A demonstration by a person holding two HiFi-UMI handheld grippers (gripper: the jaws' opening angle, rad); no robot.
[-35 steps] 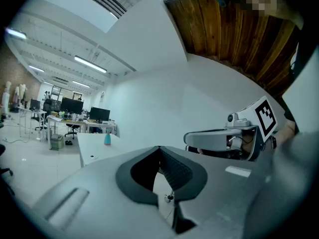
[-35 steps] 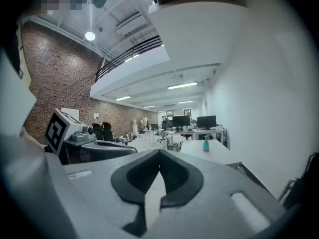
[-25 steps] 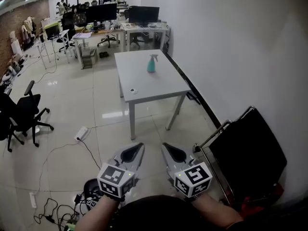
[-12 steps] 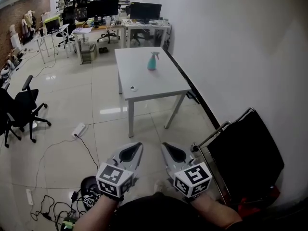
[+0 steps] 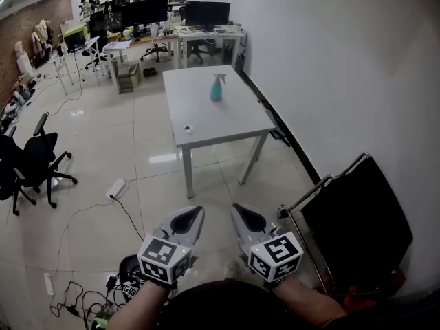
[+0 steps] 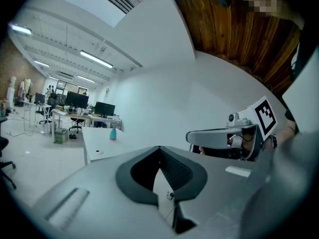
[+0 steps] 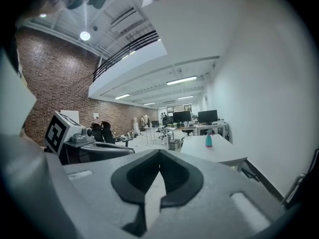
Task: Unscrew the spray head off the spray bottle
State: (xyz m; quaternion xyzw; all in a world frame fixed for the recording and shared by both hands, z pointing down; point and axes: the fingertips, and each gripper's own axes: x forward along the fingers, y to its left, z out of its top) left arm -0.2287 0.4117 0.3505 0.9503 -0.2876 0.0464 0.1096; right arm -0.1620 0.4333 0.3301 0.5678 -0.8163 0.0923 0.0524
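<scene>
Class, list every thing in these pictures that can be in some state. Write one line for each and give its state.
spray bottle: upright on the table, out of reach of both claws
spray head: on the bottle, not yet taken off
left claw: shut, nothing in it
right claw: shut, nothing in it

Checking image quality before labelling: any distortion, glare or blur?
Head view: wide-angle bending, light glare on the floor, spray bottle small but clear. Left gripper view: heavy fisheye, dark corners, left claw looming near. Right gripper view: same fisheye, right claw likewise.
</scene>
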